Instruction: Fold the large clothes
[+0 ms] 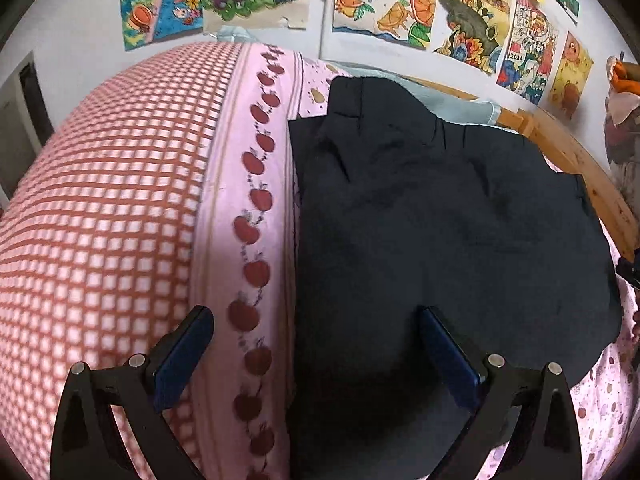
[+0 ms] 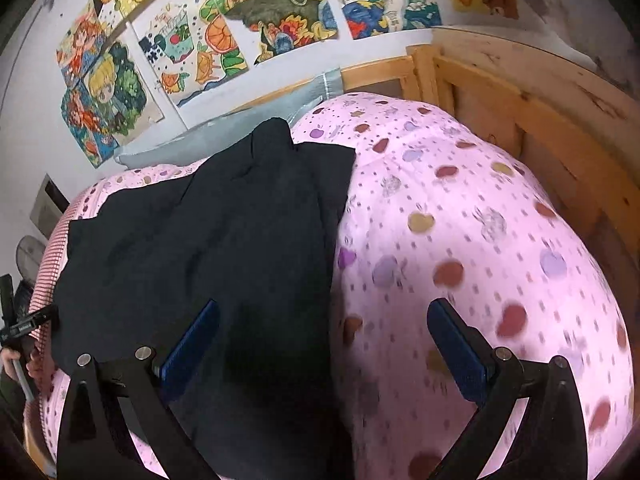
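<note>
A large dark navy garment lies spread on a pink bed cover, folded into a rough rectangle with some wrinkles. My left gripper is open and empty, hovering over the garment's left edge near its near end. In the right wrist view the same garment lies left of centre. My right gripper is open and empty above the garment's right edge, its left finger over the cloth and its right finger over the pink cover.
A red-checked cover lies to the left of the garment. A light blue pillow sits at the head by the wall. A wooden bed frame borders the right side. Colourful drawings hang on the wall. The other gripper shows at the far left.
</note>
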`<state>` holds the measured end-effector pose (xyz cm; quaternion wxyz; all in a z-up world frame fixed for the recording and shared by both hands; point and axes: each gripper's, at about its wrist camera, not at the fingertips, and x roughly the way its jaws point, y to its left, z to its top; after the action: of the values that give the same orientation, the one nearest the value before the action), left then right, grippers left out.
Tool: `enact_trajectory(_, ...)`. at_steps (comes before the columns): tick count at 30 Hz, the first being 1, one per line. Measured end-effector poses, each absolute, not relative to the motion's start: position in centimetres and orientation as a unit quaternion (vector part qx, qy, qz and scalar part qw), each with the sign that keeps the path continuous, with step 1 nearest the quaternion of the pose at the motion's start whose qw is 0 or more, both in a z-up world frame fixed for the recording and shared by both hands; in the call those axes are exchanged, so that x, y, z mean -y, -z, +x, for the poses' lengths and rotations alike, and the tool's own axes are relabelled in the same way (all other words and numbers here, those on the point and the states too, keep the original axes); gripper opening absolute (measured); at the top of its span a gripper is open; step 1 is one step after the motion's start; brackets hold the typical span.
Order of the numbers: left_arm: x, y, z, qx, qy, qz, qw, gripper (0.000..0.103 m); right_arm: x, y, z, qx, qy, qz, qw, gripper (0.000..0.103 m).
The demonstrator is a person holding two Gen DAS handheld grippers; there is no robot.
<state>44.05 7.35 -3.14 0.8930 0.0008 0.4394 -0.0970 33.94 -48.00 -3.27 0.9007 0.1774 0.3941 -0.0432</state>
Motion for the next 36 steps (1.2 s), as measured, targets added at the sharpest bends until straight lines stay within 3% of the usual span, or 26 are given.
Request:
enact_trajectory(9, -6.3, 4.3, 47.2, -0.463, 0.134, 0.008, 0.876, 0.103, 47.7, 6.9, 39.0, -0.416, 0.028, 0.174, 0.892, 0.102)
enact_trajectory(16, -6.6, 6.1, 48.7, -0.457, 0.201, -0.019, 0.866, 0.103, 45.8, 8.0, 40.4, -0.408, -0.088, 0.149, 0.897, 0.102)
enact_trajectory(36, -6.8, 8.3, 49.9, -0.470, 0.244, -0.060, 0.846, 0.103, 45.8, 10.5, 40.4, -0.395, -0.085, 0.162, 0.900, 0.102)
